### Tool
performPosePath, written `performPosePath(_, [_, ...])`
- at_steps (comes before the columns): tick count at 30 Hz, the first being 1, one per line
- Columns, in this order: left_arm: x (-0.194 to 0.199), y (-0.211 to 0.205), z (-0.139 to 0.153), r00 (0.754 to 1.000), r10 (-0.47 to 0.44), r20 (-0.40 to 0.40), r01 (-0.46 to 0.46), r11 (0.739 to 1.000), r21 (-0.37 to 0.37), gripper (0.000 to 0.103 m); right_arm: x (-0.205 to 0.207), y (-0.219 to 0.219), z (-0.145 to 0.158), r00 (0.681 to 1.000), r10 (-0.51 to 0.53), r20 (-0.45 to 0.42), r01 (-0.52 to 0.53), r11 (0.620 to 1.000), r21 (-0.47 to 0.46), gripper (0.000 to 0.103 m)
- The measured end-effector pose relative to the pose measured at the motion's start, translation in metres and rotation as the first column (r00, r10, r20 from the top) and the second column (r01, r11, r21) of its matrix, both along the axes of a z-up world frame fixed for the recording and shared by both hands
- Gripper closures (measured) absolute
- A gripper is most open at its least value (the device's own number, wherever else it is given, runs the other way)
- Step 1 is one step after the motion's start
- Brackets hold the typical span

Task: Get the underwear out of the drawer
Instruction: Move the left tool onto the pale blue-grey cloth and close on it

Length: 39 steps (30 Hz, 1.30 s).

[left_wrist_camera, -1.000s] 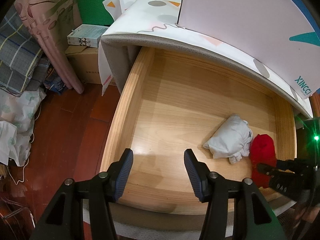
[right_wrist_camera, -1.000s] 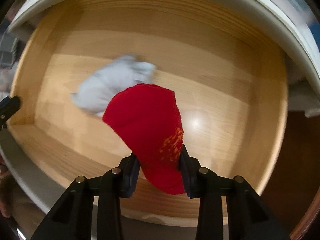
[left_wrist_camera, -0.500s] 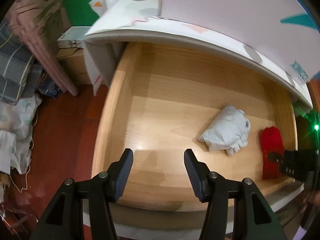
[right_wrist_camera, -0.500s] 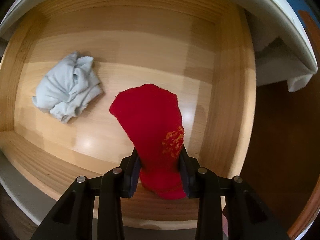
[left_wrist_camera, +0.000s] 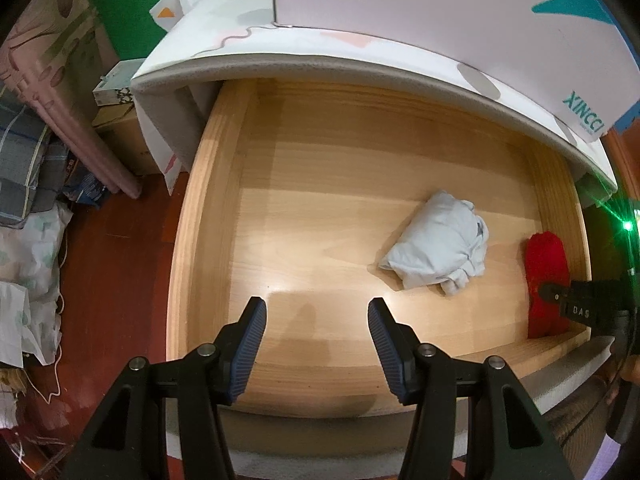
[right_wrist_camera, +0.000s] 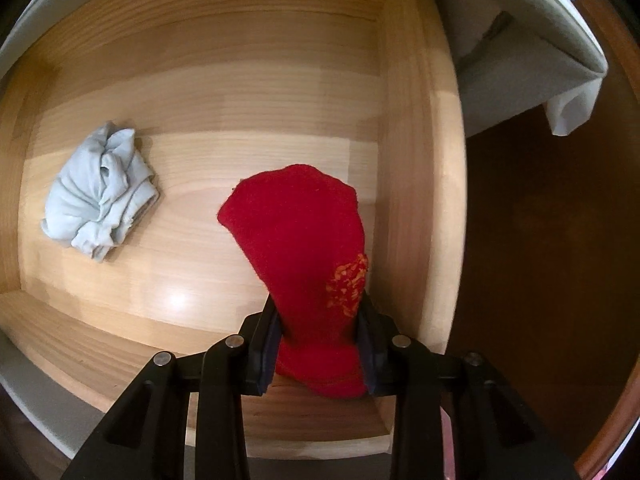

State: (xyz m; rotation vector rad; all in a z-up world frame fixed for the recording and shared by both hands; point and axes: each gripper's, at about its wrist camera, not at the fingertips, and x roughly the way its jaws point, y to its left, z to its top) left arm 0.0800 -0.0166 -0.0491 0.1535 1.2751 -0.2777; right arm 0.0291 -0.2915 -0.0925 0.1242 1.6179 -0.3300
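Note:
An open wooden drawer (left_wrist_camera: pixel 208 216) (right_wrist_camera: pixel 420 184) holds two pieces of underwear. My right gripper (right_wrist_camera: pixel 318 332) is shut on the red underwear (right_wrist_camera: pixel 304 236), which carries an orange print, and holds it near the drawer's right front corner; both show at the right of the left wrist view, the red underwear (left_wrist_camera: pixel 546 276) and the gripper (left_wrist_camera: pixel 556 300). A crumpled pale blue underwear (left_wrist_camera: pixel 438 250) (right_wrist_camera: pixel 100 200) lies on the drawer floor, left of the red one. My left gripper (left_wrist_camera: pixel 316 320) is open and empty over the drawer's front left part.
A white patterned mattress edge (left_wrist_camera: pixel 360 64) overhangs the back of the drawer. Left of the drawer are red-brown floor (left_wrist_camera: pixel 120 264), cardboard boxes (left_wrist_camera: pixel 120 120), a pink curtain (left_wrist_camera: pixel 52 80) and piled cloth (left_wrist_camera: pixel 28 216). Dark floor (right_wrist_camera: pixel 540 240) lies right of the drawer.
My right gripper has carried the red underwear away from the pale blue one toward the drawer's right front corner. My left gripper stays open and has shifted slightly.

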Motion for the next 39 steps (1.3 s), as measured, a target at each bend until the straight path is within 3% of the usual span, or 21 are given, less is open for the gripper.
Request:
performPosePath(10, [-0.004,-0.048,0.001,0.984,-0.178,0.012,0.177,0.984,0.024,0.049,-0.006,-0.001,0.001,1.0,-0.004,0.019,0.004,1.0,0.015,0.073])
performPosePath(17, [0.015,-0.083,-0.005,0.977,-0.204,-0.064,0.198,0.977,-0.084,0.049,-0.012,-0.013,0.018,1.0,0.011,0.024,-0.011,1.0,0.021,0.073])
performPosePath(25, [0.042,-0.112,-0.03,0.971,-0.207,-0.119,0.205,0.978,-0.033,0.049,-0.015,-0.016,0.023,0.999,0.016,0.032,-0.017,0.999,0.027,0.073])
performPosePath(32, [0.049,-0.136,-0.054,0.951,-0.273,-0.147,0.282,0.959,0.039,0.046,-0.017,-0.02,0.028,0.999,0.018,0.037,-0.02,0.999,0.038,0.072])
performPosePath(39, [0.061,-0.134,-0.066,0.951,-0.24,-0.198,0.252,0.967,0.039,0.042,-0.017,-0.025,0.031,0.999,0.02,0.041,-0.022,0.999,0.05,0.072])
